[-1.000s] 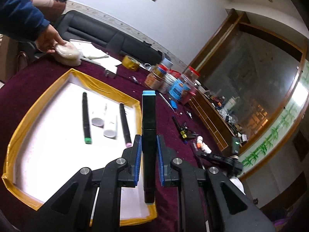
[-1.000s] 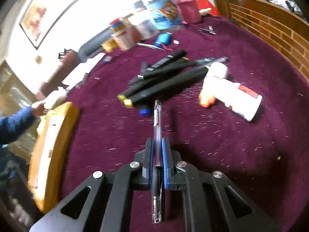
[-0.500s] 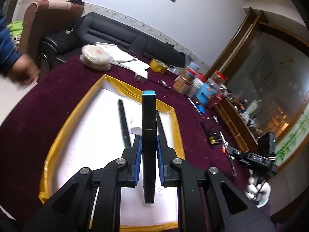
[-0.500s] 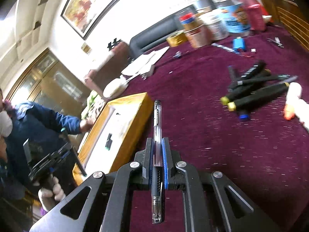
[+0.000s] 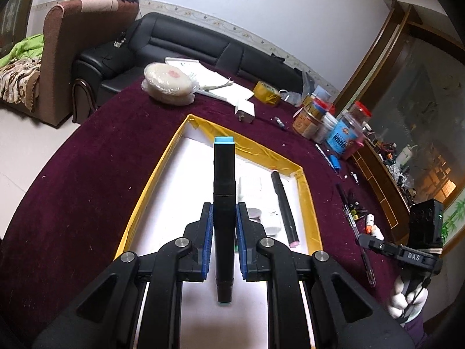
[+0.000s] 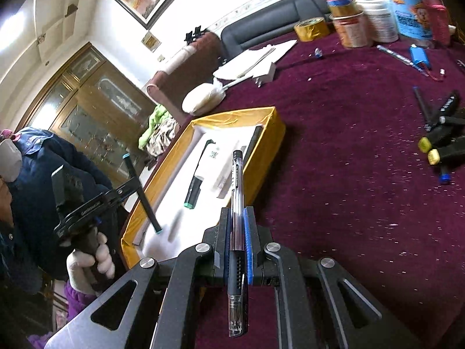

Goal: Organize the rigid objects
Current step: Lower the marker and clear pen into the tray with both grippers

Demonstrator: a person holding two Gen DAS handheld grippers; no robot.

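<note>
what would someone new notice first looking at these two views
Probably the black marker with light blue ends, clamped lengthwise in the left gripper above the yellow-rimmed white tray. Next, the clear pen pinched in the right gripper, aimed at that tray from over the maroon tablecloth. A loose pile of black markers lies to the far right.
</note>
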